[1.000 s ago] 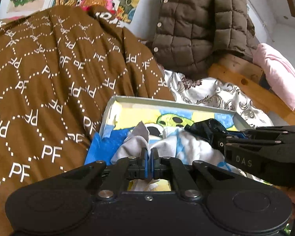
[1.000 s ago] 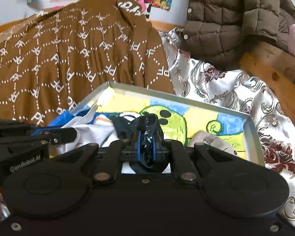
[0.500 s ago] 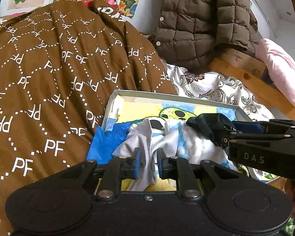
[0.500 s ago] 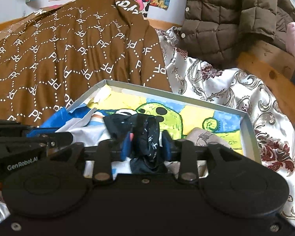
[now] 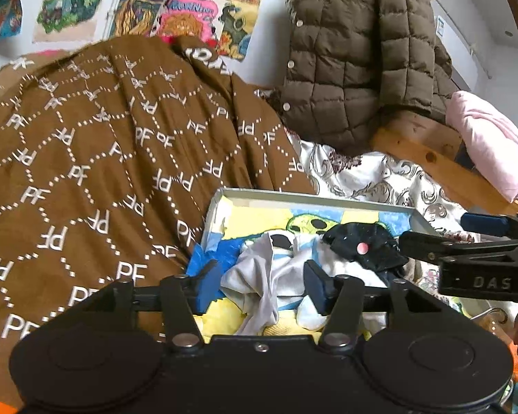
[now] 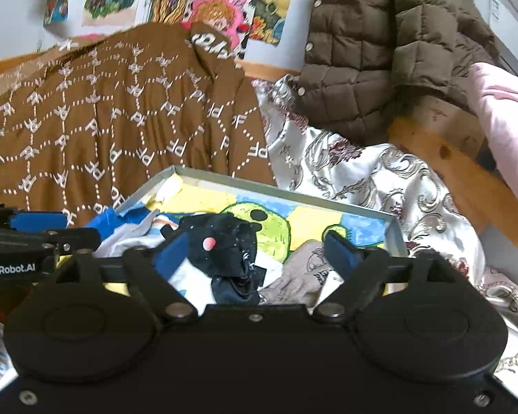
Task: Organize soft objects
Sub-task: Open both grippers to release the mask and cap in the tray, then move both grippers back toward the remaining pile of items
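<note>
A shallow grey box (image 5: 314, 197) (image 6: 279, 189) with a yellow, green and blue drawing inside lies on the bed. A white and light-blue garment (image 5: 276, 269) rests in it, between the opening jaws of my left gripper (image 5: 262, 284), whose pads stand clear of the cloth. A black garment with a small pink spot (image 6: 224, 248) (image 5: 362, 245) lies beside it. My right gripper (image 6: 259, 255) is also opening around the black garment, pads apart from it. A beige sock-like piece (image 6: 304, 276) lies at the box's right.
A brown blanket printed with white letters (image 5: 103, 158) covers the bed on the left. A floral white sheet (image 6: 362, 172) lies to the right. A brown quilted jacket (image 5: 355, 62) and pink cloth (image 5: 490, 145) hang over the wooden bed frame (image 5: 442, 165). Posters (image 5: 176, 10) cover the wall.
Both grippers let go of their garments, their jaws spreading from shut to wide. Both drew back and rose a little. The white and black garments now lie loose in the box.
</note>
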A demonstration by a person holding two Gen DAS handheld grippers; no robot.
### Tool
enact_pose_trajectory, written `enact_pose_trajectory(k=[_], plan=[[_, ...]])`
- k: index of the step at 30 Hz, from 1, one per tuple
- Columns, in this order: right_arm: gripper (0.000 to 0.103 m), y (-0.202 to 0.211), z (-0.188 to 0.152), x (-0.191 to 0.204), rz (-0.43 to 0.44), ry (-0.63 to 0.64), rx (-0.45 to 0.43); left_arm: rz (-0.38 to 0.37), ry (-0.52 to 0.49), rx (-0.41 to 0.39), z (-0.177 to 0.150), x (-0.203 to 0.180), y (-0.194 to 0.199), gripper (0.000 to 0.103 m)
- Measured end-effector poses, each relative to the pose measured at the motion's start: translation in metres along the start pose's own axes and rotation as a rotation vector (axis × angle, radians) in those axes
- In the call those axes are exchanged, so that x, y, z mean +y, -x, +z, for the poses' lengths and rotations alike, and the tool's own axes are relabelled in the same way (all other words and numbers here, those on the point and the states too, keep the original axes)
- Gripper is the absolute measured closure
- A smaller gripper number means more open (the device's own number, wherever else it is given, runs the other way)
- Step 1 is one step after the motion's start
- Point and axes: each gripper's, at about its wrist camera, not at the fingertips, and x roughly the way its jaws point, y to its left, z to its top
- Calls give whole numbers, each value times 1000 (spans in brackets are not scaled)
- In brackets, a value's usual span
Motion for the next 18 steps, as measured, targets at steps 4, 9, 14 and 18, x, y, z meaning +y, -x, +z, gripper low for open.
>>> enact_pose_trajectory(k=[4,9,14,18], plan=[[6,28,2,-10,-4,-23,-30,10,-3,-31,1,-4,22,32],[1,64,5,-24,6,-53,-51,38,-40,-89,1,-14,53,25],[1,104,5,-36,15,-87,-62,46,-78,-130,0,-24,83,19],[1,139,3,-44,12,-94,-76,46,-100,-160,-4,-32,106,10]])
